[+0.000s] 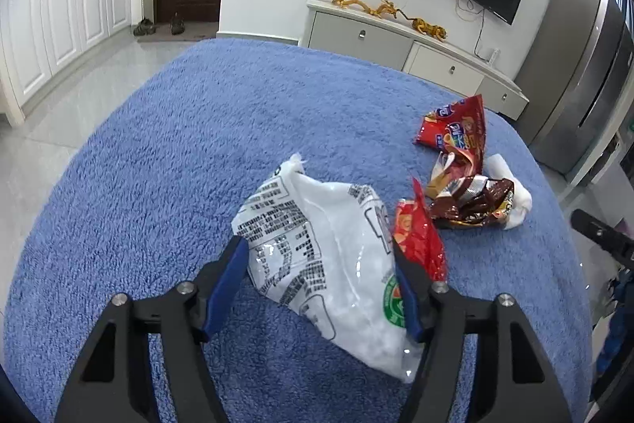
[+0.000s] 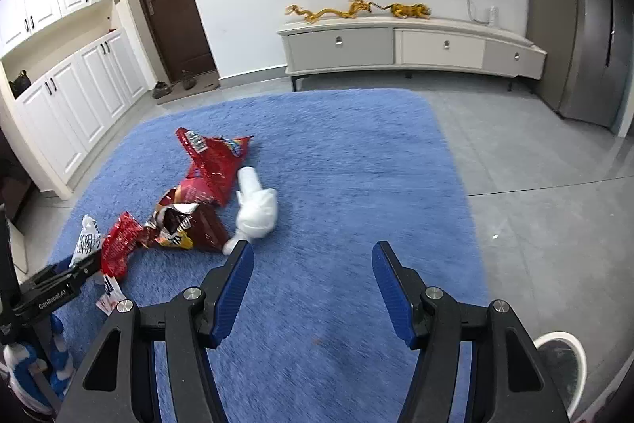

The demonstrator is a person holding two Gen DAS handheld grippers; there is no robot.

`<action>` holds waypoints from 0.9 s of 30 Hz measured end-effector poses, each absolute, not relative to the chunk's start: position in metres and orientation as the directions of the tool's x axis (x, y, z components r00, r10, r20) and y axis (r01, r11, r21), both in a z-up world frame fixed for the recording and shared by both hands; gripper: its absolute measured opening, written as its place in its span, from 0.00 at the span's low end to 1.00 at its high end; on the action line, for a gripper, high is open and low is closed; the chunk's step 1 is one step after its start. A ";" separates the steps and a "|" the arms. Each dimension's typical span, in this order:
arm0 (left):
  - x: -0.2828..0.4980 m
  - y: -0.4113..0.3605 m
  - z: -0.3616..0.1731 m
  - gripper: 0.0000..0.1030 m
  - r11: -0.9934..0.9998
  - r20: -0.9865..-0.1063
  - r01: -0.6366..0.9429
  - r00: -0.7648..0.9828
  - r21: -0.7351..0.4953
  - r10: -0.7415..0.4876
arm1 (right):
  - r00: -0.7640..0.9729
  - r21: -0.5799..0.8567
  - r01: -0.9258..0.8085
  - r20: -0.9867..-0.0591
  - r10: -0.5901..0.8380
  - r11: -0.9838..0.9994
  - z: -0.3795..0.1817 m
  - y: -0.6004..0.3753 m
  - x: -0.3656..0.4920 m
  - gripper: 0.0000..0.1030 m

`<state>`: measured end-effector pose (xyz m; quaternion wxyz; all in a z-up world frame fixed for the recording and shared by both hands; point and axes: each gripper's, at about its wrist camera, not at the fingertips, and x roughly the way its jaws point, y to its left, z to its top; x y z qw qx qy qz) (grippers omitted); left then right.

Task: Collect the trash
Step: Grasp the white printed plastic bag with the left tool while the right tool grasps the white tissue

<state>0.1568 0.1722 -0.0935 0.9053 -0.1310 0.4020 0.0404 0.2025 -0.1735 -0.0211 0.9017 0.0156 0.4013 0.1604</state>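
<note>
On the blue rug, which covers most of the floor in both views, five pieces of trash can be counted, clustered close together. Largest is the white printed bag; it is straddled by the left gripper, whose fingers are roughly half open with the bag between them, one blue pad at each edge, though firm pressing cannot be confirmed. It is judged light, thin and slippery, so hold is best taken on a bunched fold rather than a flat face. Next in size is the large red snack bag, lying farthest off, then the brown crumpled wrapper and the small red wrapper, which touches the white bag's edge. All three are judged crinkly, light and springy; a crumpled ridge is the likely spot for grasping. Smallest is the white tissue wad, soft and compressible, easily pinched anywhere. Just beside it the right gripper is held over bare rug, fingers about half open and empty.
</note>
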 end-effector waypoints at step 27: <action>0.139 0.171 -0.079 0.30 0.967 -0.708 -0.162 0.705 -0.195 -0.024 | 0.552 0.265 -0.313 -0.731 0.402 0.912 -0.042 -0.149 0.236 0.19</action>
